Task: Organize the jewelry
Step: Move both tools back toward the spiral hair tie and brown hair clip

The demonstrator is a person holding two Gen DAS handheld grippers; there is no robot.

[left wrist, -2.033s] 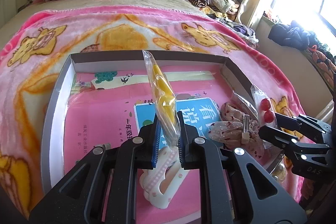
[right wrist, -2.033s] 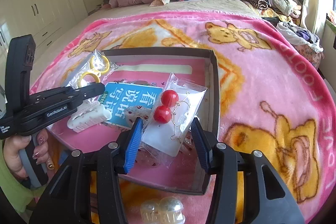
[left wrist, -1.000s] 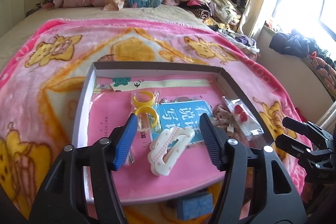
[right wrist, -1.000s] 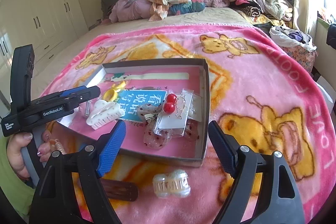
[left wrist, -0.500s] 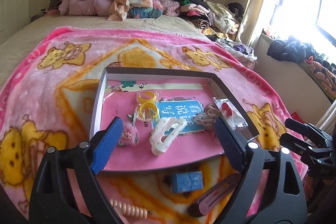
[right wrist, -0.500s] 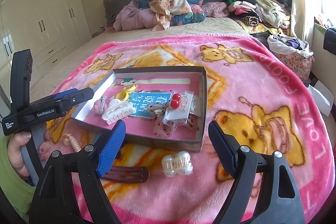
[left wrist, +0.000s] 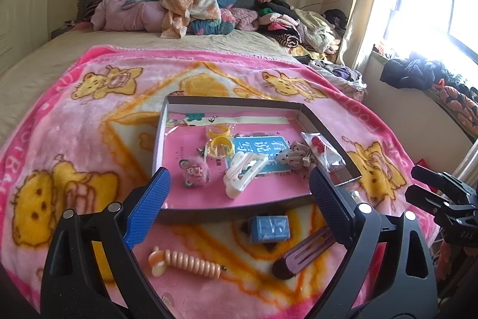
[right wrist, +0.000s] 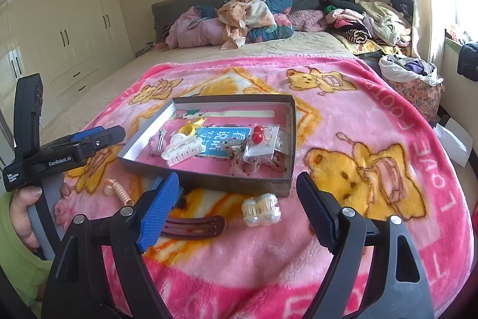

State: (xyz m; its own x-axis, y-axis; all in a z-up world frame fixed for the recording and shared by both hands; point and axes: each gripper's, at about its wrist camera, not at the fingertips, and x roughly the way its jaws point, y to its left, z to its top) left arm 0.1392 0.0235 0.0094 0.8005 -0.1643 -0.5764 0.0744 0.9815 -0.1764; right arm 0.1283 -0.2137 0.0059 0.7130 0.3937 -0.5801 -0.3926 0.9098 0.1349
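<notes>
We see a bed [right wrist: 298, 48] spread with a pink bear blanket [right wrist: 373, 139]; the jewelry box [right wrist: 209, 177] sits on it. Our left hand-held gripper [left wrist: 239, 193], jaws just widened, and right hand-held gripper [right wrist: 239, 205] gape empty.

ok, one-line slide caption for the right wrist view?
Open right hand-held gripper hovers over pearl clip and brown barrette lying outside the tray.

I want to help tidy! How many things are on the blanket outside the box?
4, in front of the box: a peach spiral tie, a blue block, a dark red clip, a pearly white clip. Some may be hidden.
</notes>
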